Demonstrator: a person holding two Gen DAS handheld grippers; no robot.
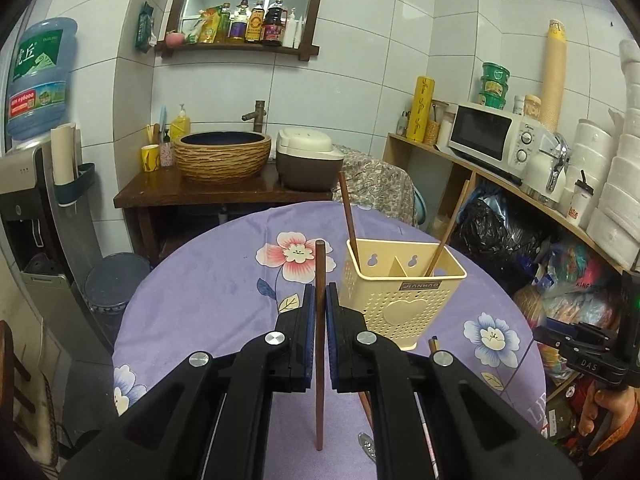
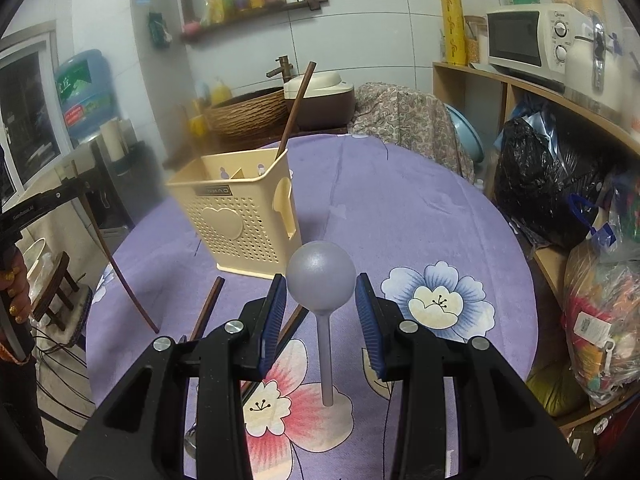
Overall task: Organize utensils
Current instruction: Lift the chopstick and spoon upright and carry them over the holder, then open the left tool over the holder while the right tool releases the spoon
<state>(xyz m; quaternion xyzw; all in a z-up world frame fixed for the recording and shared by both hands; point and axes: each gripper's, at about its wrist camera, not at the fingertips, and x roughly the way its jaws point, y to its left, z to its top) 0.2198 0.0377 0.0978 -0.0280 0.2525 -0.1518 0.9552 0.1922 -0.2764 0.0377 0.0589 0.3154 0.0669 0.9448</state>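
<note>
My left gripper (image 1: pixel 320 294) is shut on a brown chopstick (image 1: pixel 319 360), held upright above the purple floral table (image 1: pixel 208 280), just left of the cream utensil holder (image 1: pixel 396 300). Two chopsticks (image 1: pixel 349 220) stand in the holder, one per compartment. More chopsticks (image 1: pixel 434 346) lie on the cloth behind my right finger. My right gripper (image 2: pixel 320 292) is open around a grey round-bowled spoon (image 2: pixel 321 280) lying on the cloth; the jaws stand apart from the bowl. The holder also shows in the right wrist view (image 2: pixel 240 216), with loose chopsticks (image 2: pixel 208 308) in front of it.
A wooden stand with a basin (image 1: pixel 222 156) and a rice cooker (image 1: pixel 306 160) is beyond the table. A shelf with a microwave (image 1: pixel 492 140) and bags (image 2: pixel 536 184) runs along the right. A water dispenser (image 1: pixel 36 80) stands at the left.
</note>
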